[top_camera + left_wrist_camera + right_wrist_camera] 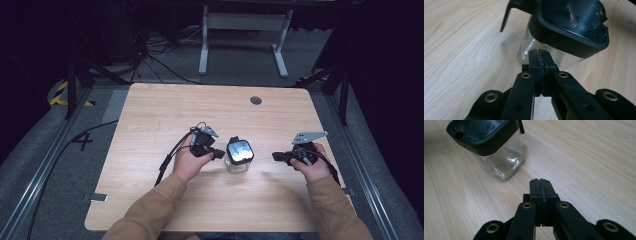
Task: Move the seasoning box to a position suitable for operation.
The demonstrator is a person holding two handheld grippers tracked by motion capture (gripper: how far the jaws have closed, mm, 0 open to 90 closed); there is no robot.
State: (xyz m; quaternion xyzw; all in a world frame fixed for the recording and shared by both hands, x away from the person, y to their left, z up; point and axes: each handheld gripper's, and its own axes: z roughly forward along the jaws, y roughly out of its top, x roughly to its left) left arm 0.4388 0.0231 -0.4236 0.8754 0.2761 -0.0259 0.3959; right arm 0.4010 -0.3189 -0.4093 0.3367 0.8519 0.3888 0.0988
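High view: overhead, facing forward over whole table [150, 115]. Gripper views: low, close, both sharing clear container [564, 32] mid-table.

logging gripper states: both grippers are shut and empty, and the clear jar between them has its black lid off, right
Not quite: the lid is on. The right gripper view shows the black lid seated on the clear jar. The rest holds: the left gripper and right gripper are both shut and empty, with the jar between them in the high view.

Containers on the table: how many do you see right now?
1: a clear container with a black lid stands on the table between the left gripper and right gripper. Nothing seems hidden.
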